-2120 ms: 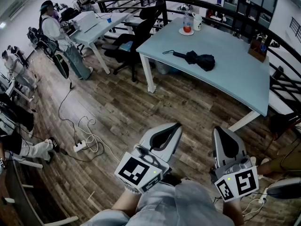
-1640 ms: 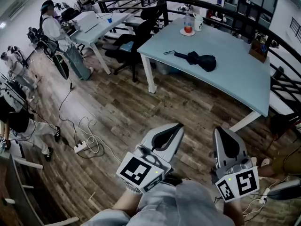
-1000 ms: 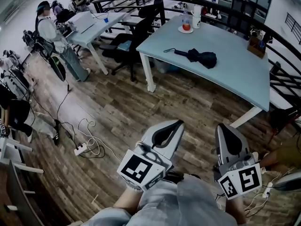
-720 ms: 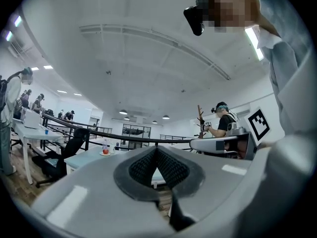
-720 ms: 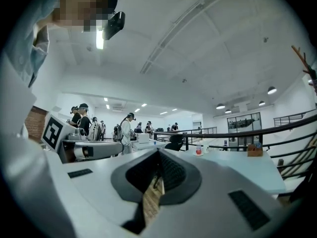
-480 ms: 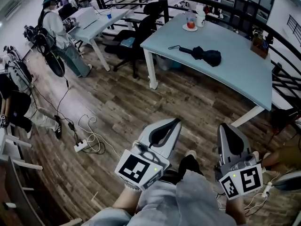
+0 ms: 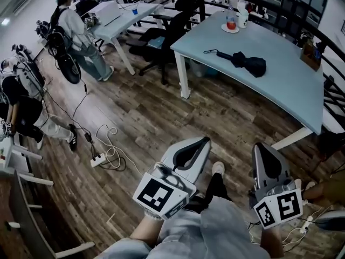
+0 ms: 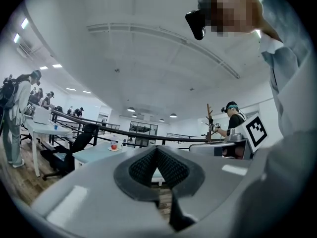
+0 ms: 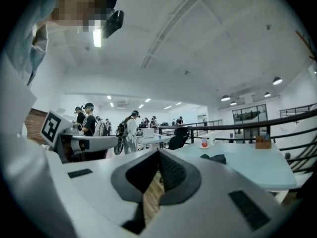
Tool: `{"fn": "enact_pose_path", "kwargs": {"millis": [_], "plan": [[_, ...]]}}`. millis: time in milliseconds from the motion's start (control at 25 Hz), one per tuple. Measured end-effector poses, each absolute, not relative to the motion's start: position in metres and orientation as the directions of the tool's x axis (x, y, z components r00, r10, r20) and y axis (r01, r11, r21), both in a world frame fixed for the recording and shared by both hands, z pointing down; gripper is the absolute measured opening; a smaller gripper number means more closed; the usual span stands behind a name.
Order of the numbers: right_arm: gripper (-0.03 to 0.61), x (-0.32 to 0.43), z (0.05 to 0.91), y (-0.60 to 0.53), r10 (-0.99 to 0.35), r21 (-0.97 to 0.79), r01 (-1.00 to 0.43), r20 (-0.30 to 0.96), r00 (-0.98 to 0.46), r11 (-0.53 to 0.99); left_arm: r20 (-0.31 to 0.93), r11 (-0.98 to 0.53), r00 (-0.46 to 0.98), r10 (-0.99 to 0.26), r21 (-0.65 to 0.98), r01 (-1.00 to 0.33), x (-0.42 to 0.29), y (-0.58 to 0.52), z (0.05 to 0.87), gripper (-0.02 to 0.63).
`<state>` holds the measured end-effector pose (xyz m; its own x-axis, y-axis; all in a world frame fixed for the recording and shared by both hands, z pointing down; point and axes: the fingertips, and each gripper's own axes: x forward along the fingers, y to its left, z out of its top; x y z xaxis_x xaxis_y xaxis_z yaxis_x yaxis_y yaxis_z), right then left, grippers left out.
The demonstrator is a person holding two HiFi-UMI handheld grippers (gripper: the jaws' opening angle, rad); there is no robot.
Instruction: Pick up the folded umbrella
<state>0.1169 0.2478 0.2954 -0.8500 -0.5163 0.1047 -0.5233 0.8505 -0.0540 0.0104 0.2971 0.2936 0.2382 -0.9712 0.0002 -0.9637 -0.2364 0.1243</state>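
The folded black umbrella (image 7: 245, 62) lies on the pale blue table (image 7: 291, 85) far across the wooden floor, its handle pointing left. In the right gripper view the umbrella (image 9: 214, 158) is a small dark bundle on the table top (image 9: 252, 166). My left gripper (image 7: 205, 140) and right gripper (image 7: 262, 144) are held low and close to my body, side by side, well short of the table. Both are shut with nothing between the jaws. The left gripper view shows the table's near corner (image 8: 94, 155), but no umbrella.
A bottle and a cup (image 7: 233, 22) stand at the table's far end, a wooden box (image 7: 310, 53) at its right. Black office chairs (image 7: 164, 36) and a white desk (image 7: 116, 18) are left of the table. Several people (image 7: 81, 34) stand at left. Cables and a power strip (image 7: 99, 158) lie on the floor.
The table and umbrella have slid rightward in the head view as I walk. My shoe has appeared between the grippers. Both grippers stay shut, and the people at left have shifted.
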Motion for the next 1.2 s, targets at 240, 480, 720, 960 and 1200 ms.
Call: {"fn": "enact_pose_path", "kwargs": {"millis": [240, 480, 720, 960, 1200], "plan": [[0.000, 0.092, 0.300, 0.214, -0.478, -0.072, -0.485, 0.102, -0.873, 0.871, 0.016, -0.199, 0.203, -0.979, 0.123, -0.972, -0.010, 0.268, 0.297, 0.005], [0.000, 0.068, 0.299, 0.165, -0.442, -0.074, -0.449, 0.100, -0.892, 0.890, 0.029, -0.165, 0.170, -0.985, 0.125, -0.978, -0.030, 0.222, 0.299, 0.005], [0.000, 0.046, 0.295, 0.111, -0.408, -0.067, -0.415, 0.099, -0.908, 0.907, 0.031, -0.129, 0.134, -0.990, 0.130, -0.983, -0.048, 0.172, 0.298, 0.005], [0.000, 0.034, 0.289, 0.052, -0.387, -0.061, -0.393, 0.084, -0.918, 0.918, 0.022, -0.108, 0.112, -0.993, 0.130, -0.986, -0.057, 0.118, 0.295, 0.005], [0.000, 0.029, 0.285, 0.008, -0.388, -0.058, -0.392, 0.069, -0.919, 0.918, 0.006, -0.105, 0.107, -0.994, 0.117, -0.987, -0.064, 0.076, 0.287, 0.005]]}}
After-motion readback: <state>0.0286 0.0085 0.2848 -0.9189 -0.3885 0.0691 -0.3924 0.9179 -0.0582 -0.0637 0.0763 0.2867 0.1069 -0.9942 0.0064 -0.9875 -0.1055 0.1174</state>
